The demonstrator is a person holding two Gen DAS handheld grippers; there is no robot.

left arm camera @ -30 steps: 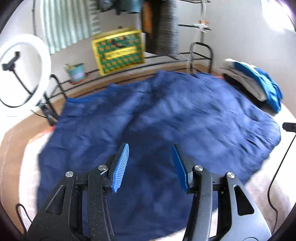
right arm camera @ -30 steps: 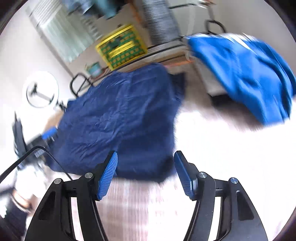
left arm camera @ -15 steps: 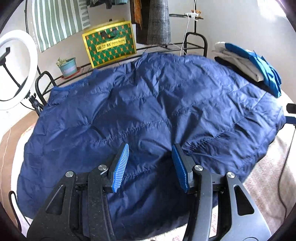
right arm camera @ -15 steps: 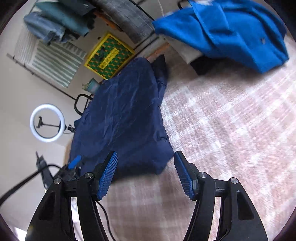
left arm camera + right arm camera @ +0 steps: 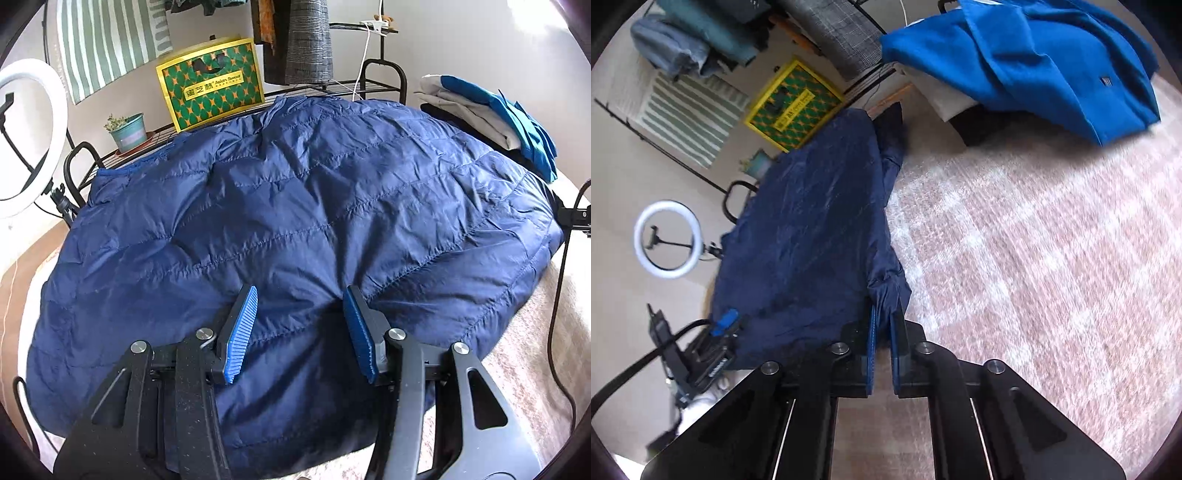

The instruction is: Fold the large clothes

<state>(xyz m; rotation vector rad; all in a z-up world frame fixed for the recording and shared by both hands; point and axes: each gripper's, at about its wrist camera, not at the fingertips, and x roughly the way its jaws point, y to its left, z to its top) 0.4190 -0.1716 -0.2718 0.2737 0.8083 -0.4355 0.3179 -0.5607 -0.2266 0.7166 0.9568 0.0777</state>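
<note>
A navy quilted jacket [image 5: 295, 206] lies spread over a pink-and-white checked cover [image 5: 1034, 258]. My left gripper [image 5: 301, 295] is open. Its blue fingertips [image 5: 245, 306] dent the padded fabric near the jacket's near edge, and a low mound of cloth rises between them. In the right wrist view the jacket [image 5: 812, 229] runs away to the upper left. My right gripper [image 5: 882, 314] is closing on the jacket's near corner, the jaws almost together with a fold of navy fabric pinched between the pads.
A bright blue garment [image 5: 1034, 55] tops a folded pile [image 5: 480, 110] at the far right. Behind the jacket stand a black wire rack [image 5: 384, 74], a yellow-green box [image 5: 210, 83] and a potted plant [image 5: 129, 131]. A ring light [image 5: 29, 136] stands left, a cable [image 5: 557, 295] right.
The right gripper's jaws went from wide apart to nearly together on the jacket's corner, and that view rolled. The left gripper sank onto the jacket with its jaws unchanged.
</note>
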